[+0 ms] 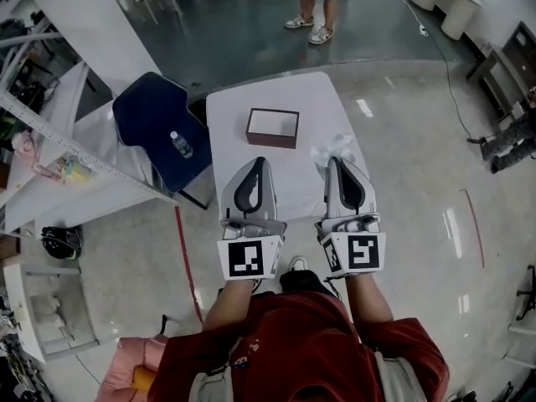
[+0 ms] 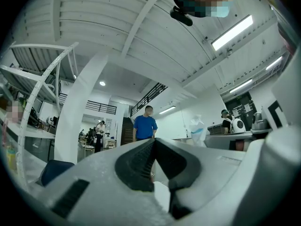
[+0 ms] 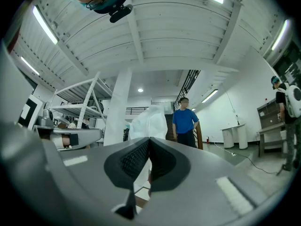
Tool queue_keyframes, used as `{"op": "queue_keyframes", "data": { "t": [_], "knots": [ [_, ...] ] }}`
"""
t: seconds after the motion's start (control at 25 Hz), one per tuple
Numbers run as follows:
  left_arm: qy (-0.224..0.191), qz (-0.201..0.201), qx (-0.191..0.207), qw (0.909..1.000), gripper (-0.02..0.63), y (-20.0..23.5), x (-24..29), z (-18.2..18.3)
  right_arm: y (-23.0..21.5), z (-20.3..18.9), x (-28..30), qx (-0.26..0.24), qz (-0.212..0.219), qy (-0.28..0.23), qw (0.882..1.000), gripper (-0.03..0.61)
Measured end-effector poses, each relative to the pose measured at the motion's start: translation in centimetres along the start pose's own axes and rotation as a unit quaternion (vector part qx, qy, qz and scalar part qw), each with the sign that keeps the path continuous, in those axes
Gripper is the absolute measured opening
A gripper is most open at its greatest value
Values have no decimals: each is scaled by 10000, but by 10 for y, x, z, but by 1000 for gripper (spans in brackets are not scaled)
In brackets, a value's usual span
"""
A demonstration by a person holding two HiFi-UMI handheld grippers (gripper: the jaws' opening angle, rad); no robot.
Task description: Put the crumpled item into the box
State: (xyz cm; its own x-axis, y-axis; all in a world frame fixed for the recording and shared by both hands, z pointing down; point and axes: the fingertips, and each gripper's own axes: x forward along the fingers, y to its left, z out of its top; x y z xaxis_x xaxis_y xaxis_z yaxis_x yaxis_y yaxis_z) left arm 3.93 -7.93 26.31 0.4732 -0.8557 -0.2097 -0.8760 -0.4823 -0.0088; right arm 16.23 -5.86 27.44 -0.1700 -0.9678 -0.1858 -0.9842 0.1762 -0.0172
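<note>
**A:** Shiny floor all round, and one small white desk (image 1: 243,187) in front of the person. What's nearest?

**B:** Both tools, held over the desk's near edge. The left gripper (image 1: 257,162) has its jaws pressed together with nothing between them. The right gripper (image 1: 333,162) is the same. Each gripper view shows the tips meeting on empty air.

**A:** And the crumpled item (image 1: 322,151)?

**B:** It's a pale, filmy wad at the desk's right edge, just past the right gripper's tip. In the right gripper view it rises straight behind the closed jaws. The box (image 1: 272,127) sits farther on, open-topped, near the middle of the far edge and apart from the item.

**A:** Which step, then?

**B:** The approach, I'd judge, since nothing is picked up yet. The right jaws need to part, close round the item, then carry it left and far, over the box.

**A:** Anything unclear?

**B:** I can't tell whether the right tip touches the item, because the gripper covers its near side. Its material is also hard to make out. Left of the desk, a blue chair (image 1: 151,115) carries a bottle (image 1: 180,145). Farthest off, a bystander (image 1: 316,25) is cut off above the legs.
</note>
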Motion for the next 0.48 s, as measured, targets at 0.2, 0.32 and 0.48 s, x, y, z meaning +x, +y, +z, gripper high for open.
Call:
{"op": "queue_keyframes", "data": {
  "t": [0.2,0.32,0.48],
  "knots": [
    [48,30,144,9999,3,-16,21,-6,-26,-5,9,98,91,10,9999,3],
    [72,110,145,9998,3,-19,28,-8,-35,-10,13,161,123,25,9998,3],
    [82,237,93,9996,3,-14,34,-13,-37,-20,21,226,189,117,9995,3]
  ]
}}
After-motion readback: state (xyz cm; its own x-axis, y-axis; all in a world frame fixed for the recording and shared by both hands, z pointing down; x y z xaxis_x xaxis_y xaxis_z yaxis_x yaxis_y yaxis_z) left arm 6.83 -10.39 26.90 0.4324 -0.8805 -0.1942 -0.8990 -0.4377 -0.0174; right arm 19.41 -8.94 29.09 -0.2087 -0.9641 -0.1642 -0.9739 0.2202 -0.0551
